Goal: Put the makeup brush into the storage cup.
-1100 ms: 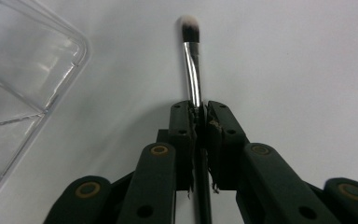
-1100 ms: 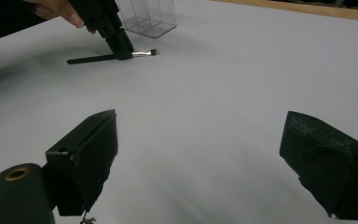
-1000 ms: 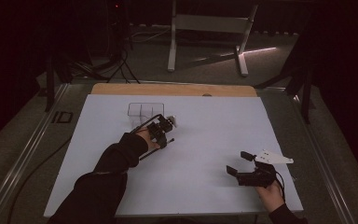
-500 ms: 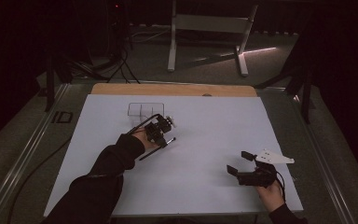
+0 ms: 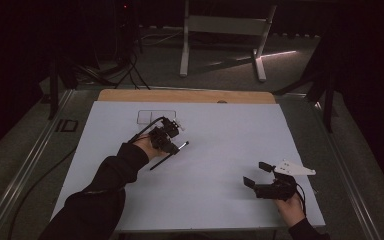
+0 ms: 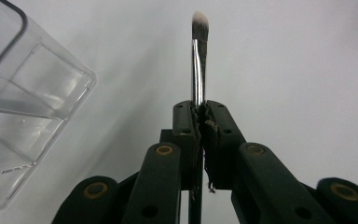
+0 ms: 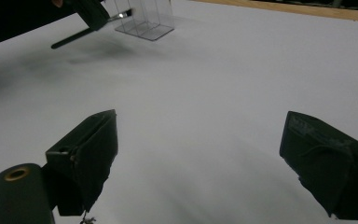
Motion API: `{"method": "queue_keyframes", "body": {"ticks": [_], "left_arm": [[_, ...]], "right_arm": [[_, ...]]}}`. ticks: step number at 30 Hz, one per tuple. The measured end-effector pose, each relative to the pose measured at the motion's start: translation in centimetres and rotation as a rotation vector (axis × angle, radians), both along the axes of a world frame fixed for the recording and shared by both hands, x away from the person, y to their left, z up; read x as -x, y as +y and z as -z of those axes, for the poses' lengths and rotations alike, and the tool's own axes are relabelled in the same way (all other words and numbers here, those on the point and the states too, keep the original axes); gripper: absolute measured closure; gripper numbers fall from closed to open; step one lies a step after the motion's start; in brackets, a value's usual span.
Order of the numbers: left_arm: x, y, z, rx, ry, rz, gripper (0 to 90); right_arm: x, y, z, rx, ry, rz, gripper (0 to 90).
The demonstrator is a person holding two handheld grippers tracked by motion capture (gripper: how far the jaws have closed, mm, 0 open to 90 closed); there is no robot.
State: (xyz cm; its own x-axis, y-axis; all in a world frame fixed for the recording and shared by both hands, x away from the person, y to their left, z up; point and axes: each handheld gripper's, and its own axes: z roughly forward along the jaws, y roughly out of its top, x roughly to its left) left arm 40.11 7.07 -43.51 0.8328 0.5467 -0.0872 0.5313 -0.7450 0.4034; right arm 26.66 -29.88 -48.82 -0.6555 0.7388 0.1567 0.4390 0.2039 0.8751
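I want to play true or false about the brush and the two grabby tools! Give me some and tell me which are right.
1. The left gripper is shut on the makeup brush. True.
2. The right gripper holds a brush too. False: its fingers stand wide apart with nothing between them.
3. A clear plastic organizer sits on the white table. True.
4. The brush lies inside the organizer. False: it is held above the table, beside the organizer.
5. The brush's bristle tip is pale. True.
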Motion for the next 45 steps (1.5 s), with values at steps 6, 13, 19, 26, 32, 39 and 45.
{"method": "queue_keyframes", "body": {"ticks": [6,13,19,26,32,39,45], "left_arm": [[0.4,0.7,-1.7,0.053,-0.02,-0.006,85.3],[0.8,1.3,-3.5,0.122,-0.046,-0.007,85.4],[1.2,2.0,-5.9,0.2,-0.113,-0.014,85.4],[1.4,2.6,-7.3,0.278,-0.172,-0.02,85.3],[1.8,3.2,-8.4,0.346,-0.261,-0.032,85.3],[1.9,3.8,-9.0,0.392,-0.332,-0.047,85.4],[1.7,4.6,-9.0,0.447,-0.4,-0.095,85.3]], "right_arm": [[0.0,0.0,0.0,0.0,0.0,0.002,11.4],[0.0,0.0,0.0,-0.002,0.001,0.005,11.4],[0.0,0.0,0.0,-0.004,0.0,0.006,11.4],[0.0,0.0,0.0,-0.003,-0.001,0.005,11.4],[0.0,0.0,0.0,-0.002,-0.001,0.005,11.4],[0.0,0.0,0.0,-0.003,-0.002,0.005,11.4],[0.0,0.0,0.0,-0.001,-0.002,0.006,11.4]]}}
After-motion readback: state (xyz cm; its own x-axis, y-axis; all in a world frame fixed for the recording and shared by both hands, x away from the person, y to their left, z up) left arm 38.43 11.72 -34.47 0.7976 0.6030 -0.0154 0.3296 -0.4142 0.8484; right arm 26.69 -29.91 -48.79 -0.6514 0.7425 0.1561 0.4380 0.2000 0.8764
